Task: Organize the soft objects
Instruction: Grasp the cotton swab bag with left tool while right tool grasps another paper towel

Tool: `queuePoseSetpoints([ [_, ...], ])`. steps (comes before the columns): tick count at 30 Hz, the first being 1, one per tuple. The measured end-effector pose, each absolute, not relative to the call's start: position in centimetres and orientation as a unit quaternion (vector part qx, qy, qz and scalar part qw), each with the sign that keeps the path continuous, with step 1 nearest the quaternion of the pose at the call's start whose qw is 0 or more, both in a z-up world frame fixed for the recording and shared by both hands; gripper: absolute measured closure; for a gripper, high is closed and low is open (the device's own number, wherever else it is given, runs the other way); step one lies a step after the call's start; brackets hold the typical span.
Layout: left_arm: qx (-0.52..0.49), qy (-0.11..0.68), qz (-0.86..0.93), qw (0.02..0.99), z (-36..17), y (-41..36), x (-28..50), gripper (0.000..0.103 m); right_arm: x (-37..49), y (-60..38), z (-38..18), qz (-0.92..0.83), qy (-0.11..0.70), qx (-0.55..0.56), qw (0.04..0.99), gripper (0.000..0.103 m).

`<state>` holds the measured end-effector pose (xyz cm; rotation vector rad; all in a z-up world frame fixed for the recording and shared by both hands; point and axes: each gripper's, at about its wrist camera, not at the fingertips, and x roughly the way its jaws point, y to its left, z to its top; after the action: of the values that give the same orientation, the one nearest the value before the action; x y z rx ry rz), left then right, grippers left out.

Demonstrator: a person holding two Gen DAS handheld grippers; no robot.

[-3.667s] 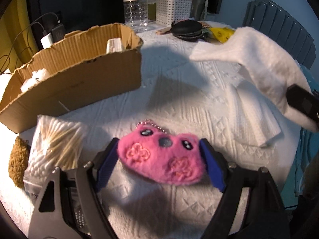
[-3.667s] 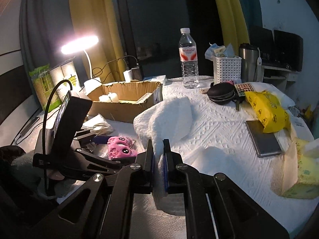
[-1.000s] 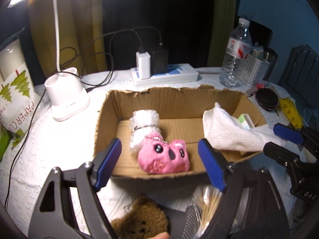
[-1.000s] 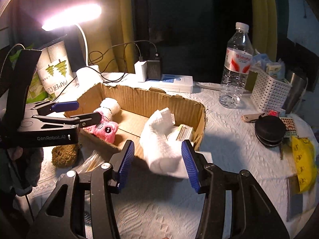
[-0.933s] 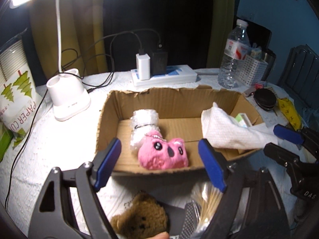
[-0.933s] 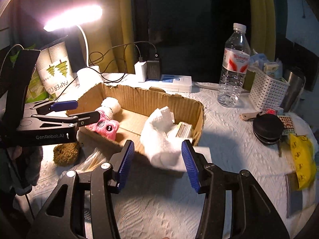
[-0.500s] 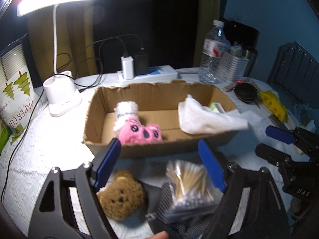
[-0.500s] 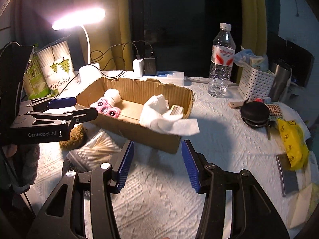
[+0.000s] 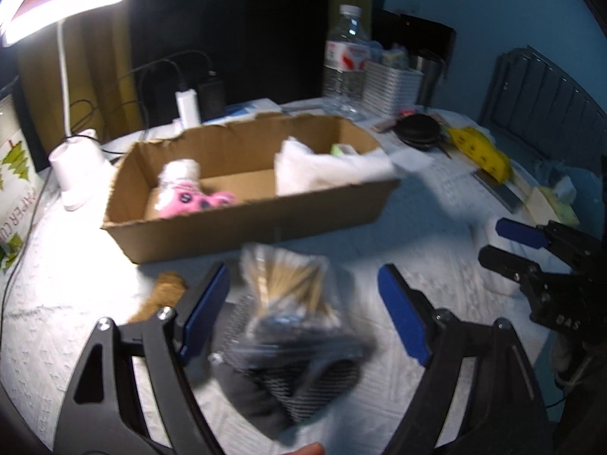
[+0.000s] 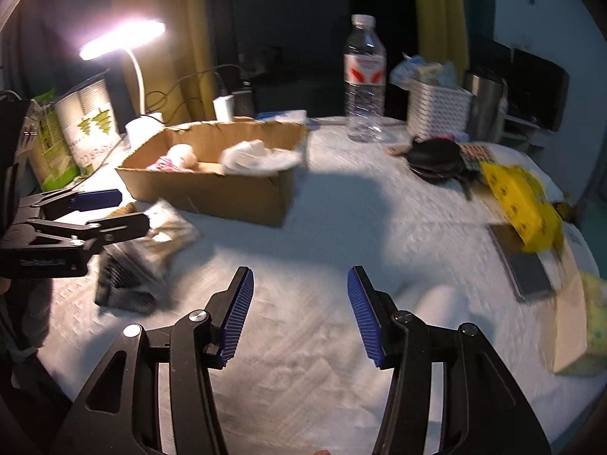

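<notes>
The left gripper (image 9: 303, 303) has its blue fingers (image 9: 206, 309) spread apart, gripping nothing. Between them, lower down on the surface (image 9: 436, 250), lies a clear bag of cotton swabs (image 9: 284, 284) resting over a dark mesh pouch (image 9: 299, 375); the fingers do not touch either. Just left of the bag a brown plush toy (image 9: 163, 295) peeks out, partly hidden by the left finger.

The right gripper (image 10: 299, 314) is also open, its jaws having just widened a little, with only bare white surface between its fingers (image 10: 237, 314).

Beyond both sits the cardboard box (image 9: 265, 216). Inside it, at the left end, a pink plush toy (image 9: 193, 199) lies against a white fuzzy item (image 9: 180, 170). A white cloth (image 9: 326, 168) fills the right part and drapes over the box's right corner.

Further back stand a lit desk lamp (image 10: 121, 40), a water bottle (image 10: 364, 83) and a white basket (image 10: 436, 112). A round black case (image 10: 436, 157) and a yellow packet (image 10: 519, 199) lie off to the right.
</notes>
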<state>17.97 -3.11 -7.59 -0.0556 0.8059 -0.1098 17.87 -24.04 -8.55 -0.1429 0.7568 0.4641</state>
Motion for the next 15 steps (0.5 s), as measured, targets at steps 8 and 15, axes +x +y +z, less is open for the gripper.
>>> queuePoseSetpoints([
  [8,0.004,0.422,-0.042,0.906,-9.1,-4.4,18.6,0.021,18.3,-30.3,-10.3,0.174,0.376,-0.044,0.909,0.041],
  [15,0.024,0.435,-0.013,0.9,-9.7,-3.7,19.8,0.021,19.3,-34.1,-12.7,0.139,0.412,-0.01,0.9,0.034],
])
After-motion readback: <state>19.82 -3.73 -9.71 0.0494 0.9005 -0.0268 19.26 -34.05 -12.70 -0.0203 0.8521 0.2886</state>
